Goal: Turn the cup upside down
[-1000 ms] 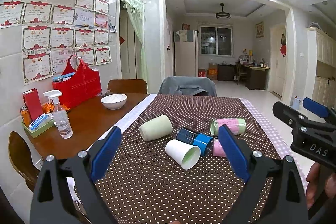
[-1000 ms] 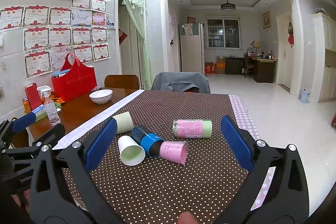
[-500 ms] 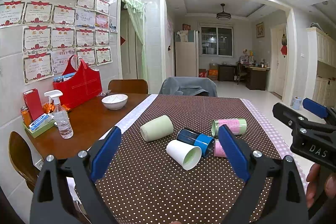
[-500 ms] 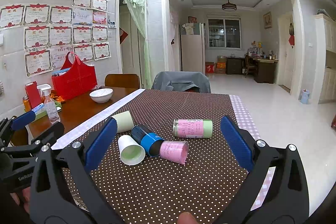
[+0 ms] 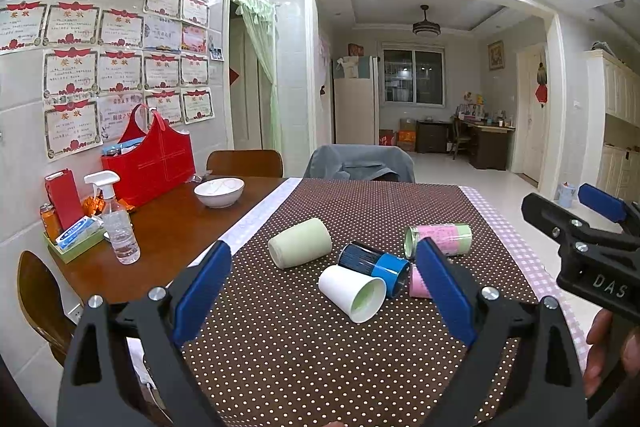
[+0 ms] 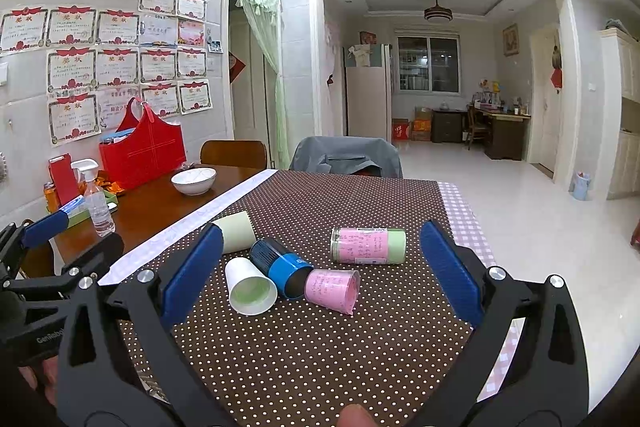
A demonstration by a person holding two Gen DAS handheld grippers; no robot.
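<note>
Several cups lie on their sides on the dotted brown tablecloth (image 5: 304, 359): a pale green cup (image 5: 300, 242), a white cup (image 5: 353, 292) with a green inside, a dark blue cup (image 5: 374, 267), a small pink cup (image 6: 331, 290) and a pink-and-green cup (image 6: 368, 245). My left gripper (image 5: 324, 295) is open and empty, held above the near side of the table with the white cup between its fingers in view. My right gripper (image 6: 320, 275) is open and empty, just short of the cups. The right gripper also shows at the right of the left wrist view (image 5: 588, 227).
A white bowl (image 5: 219, 191), a spray bottle (image 5: 116, 227), a red bag (image 5: 150, 161) and a small tray (image 5: 74, 239) stand on the bare wood at the left. Chairs stand at the far end (image 5: 360, 163) and at the left (image 5: 36, 295).
Both grippers have barely moved; the left wrist view has drifted very slightly. The cups lie as before.
</note>
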